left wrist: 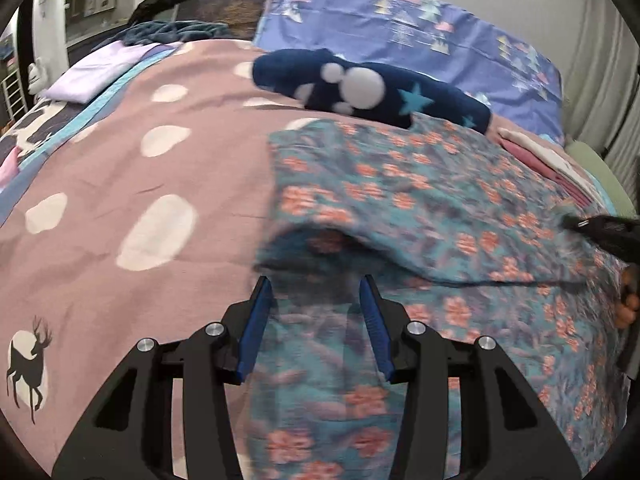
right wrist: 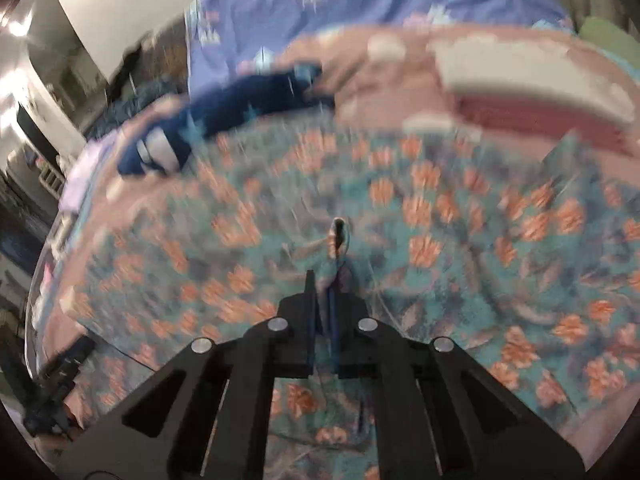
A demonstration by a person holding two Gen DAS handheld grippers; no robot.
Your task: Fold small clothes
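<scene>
Spread across a pink bedspread [left wrist: 120, 168] printed with white blobs and a deer silhouette: a teal floral garment [left wrist: 420, 200], patterned with orange-pink blossoms, covering the middle and right of the bed. Near edge of that garment folded over on itself in the left wrist view, a raised flap casting a dark shadow just ahead of the fingertips.

Left gripper [left wrist: 316, 284] poised with its blue-padded fingers [left wrist: 256, 320] spread apart, nothing between them, floral cloth lying beneath and between the two. Whether the pads touch the cloth: hard to say, given the blur.

Right gripper [right wrist: 329, 276] pinched tight on a bunched ridge of the same floral garment [right wrist: 440, 220], a small tuft of cloth poking up past the fingertips. Seen also at the right edge of the left wrist view as a dark shape [left wrist: 608, 232] against the fabric.

Beyond the garment, a navy sock [left wrist: 360, 88] with white paw marks and light blue stars, lying across the bedspread, its far end just beside the floral cloth's upper edge. To the right of that, a folded stack of pink and white clothes [right wrist: 536, 96] near the bed's far right side. Behind everything, a periwinkle pillow [left wrist: 400, 24] with pastel triangle prints. At the far left, a folded lilac cloth [left wrist: 96, 72] on the bed's edge.
</scene>
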